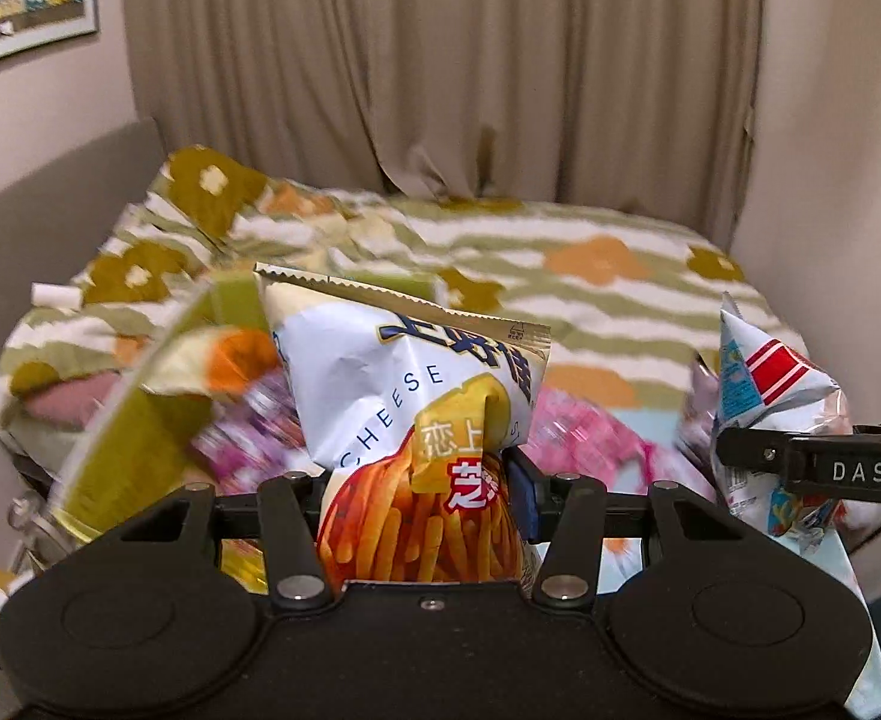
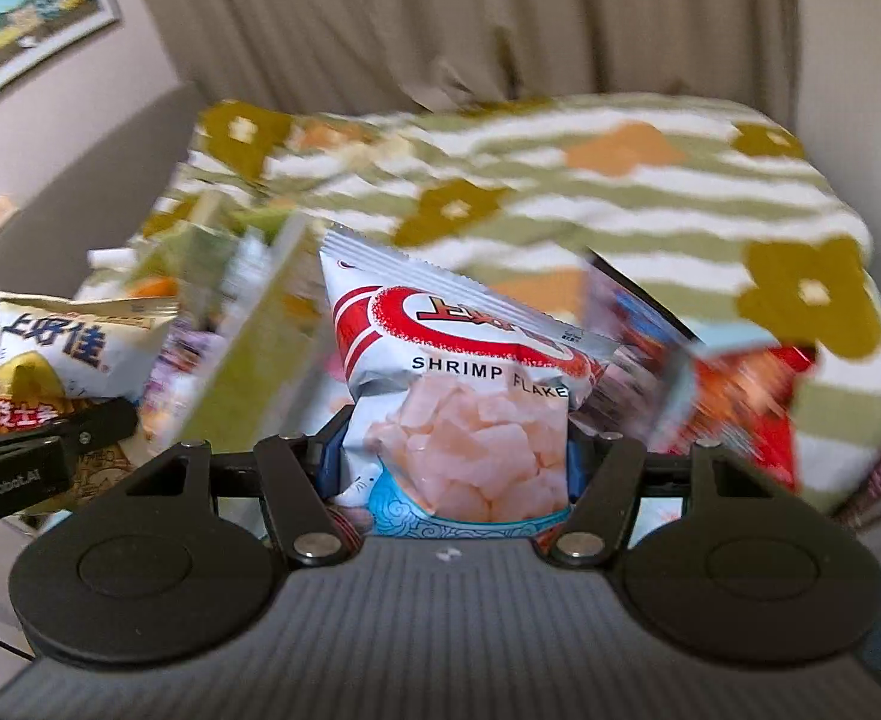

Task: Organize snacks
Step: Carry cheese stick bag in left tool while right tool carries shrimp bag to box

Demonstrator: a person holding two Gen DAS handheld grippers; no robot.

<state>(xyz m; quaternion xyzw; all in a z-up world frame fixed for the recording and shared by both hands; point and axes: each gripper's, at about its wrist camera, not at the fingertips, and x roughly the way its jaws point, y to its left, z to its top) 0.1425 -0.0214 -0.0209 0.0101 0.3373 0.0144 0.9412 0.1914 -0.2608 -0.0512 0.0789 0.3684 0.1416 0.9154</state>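
Lifting both bags clear of the bed (image 1: 590, 252) is the step in hand. The cheese bag (image 1: 404, 396) is pinched tight in the left gripper (image 1: 422, 498), above the bed's near edge; the shrimp bag (image 2: 452, 396) is clamped in the right gripper (image 2: 449, 468), beside it. Grips should be kept firm and low, so neither slippery bag is let slide.

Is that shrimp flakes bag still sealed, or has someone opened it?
Sealed, as far as shows: the shrimp flakes bag keeps its crimped top edge unbroken and looks puffed, pinched in the right gripper.
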